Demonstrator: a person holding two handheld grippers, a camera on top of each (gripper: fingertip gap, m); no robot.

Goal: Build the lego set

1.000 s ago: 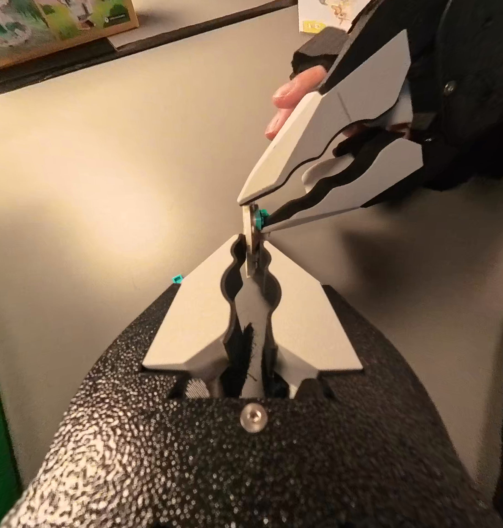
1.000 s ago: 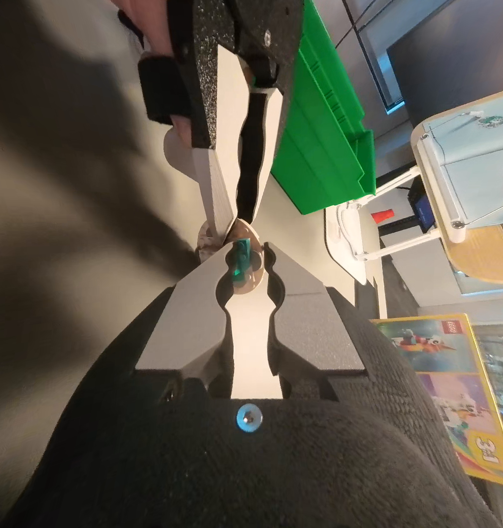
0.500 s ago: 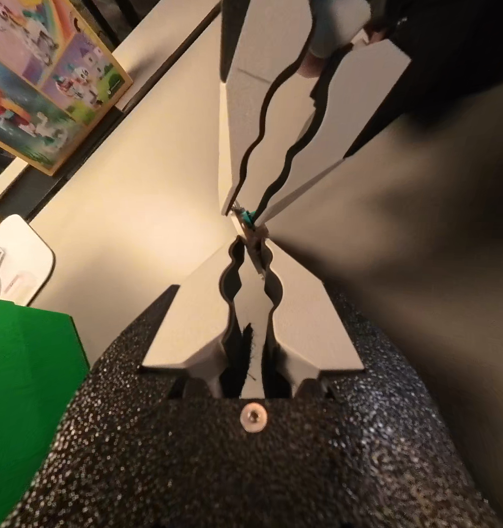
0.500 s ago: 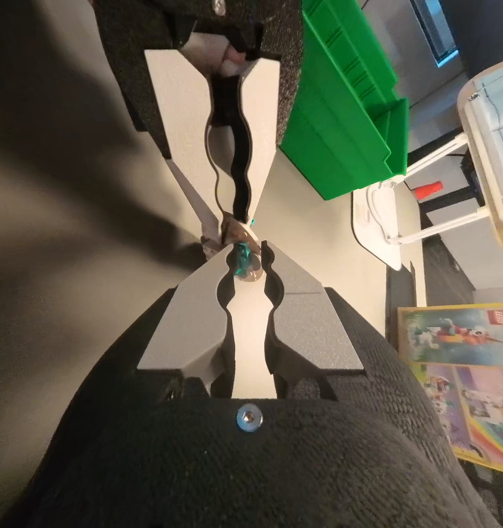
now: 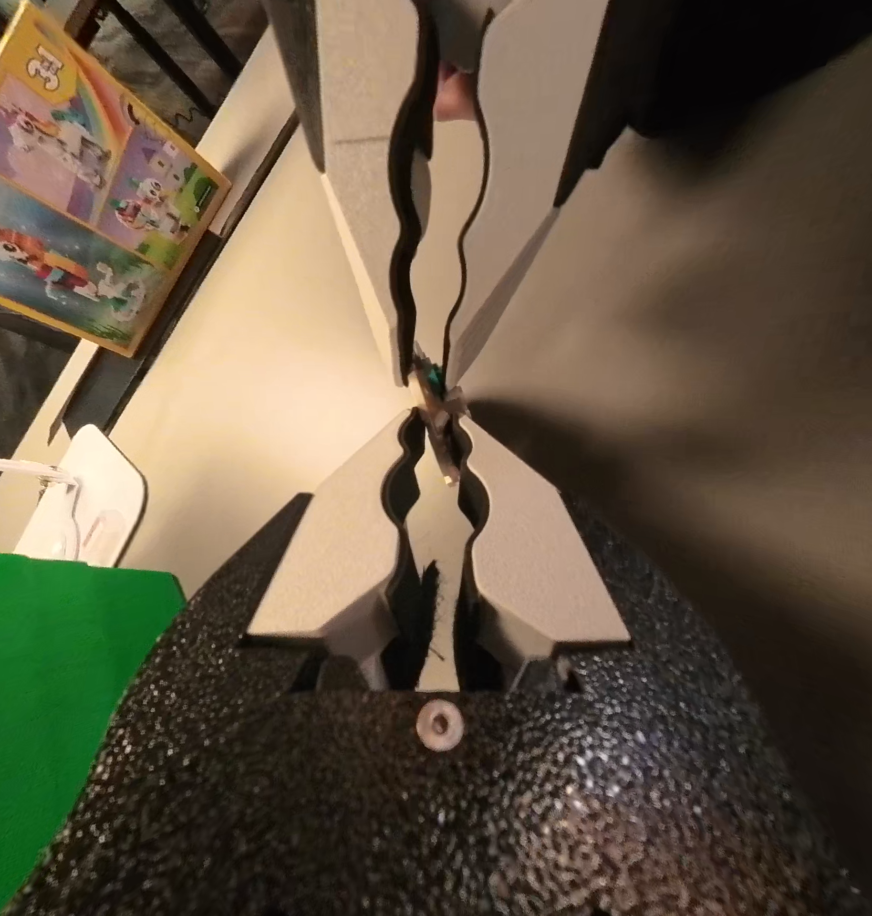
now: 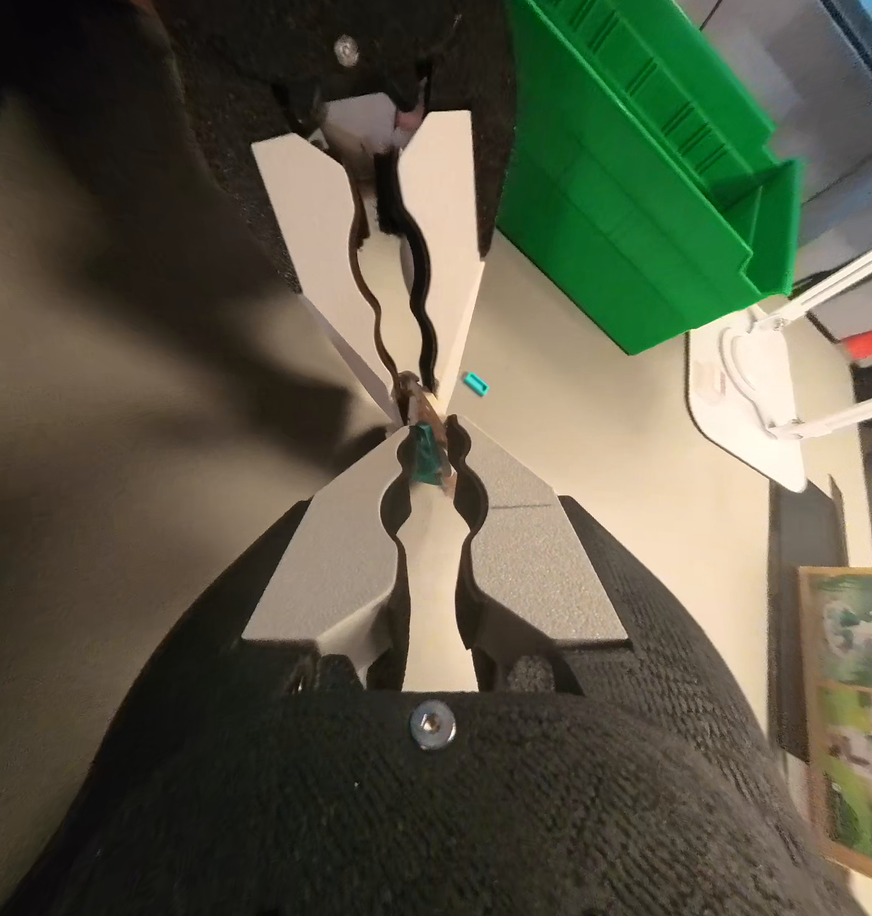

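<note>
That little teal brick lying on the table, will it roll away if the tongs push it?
Probably not. The little teal brick looks boxy with flat sides, so it should slide, not roll. It looks tiny and likely light, so a nudge may skid it across the smooth table. It seems stiff plastic, unlikely to bend.

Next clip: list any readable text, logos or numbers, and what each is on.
Yellow-edged cardboard picture box, left wrist view: corner mark and small print; writing not transcribed.
Same box, right wrist view: blurred, unreadable.
White flat stand base: faint reddish marks, too small to read.
Nothing else bears writing.
</note>
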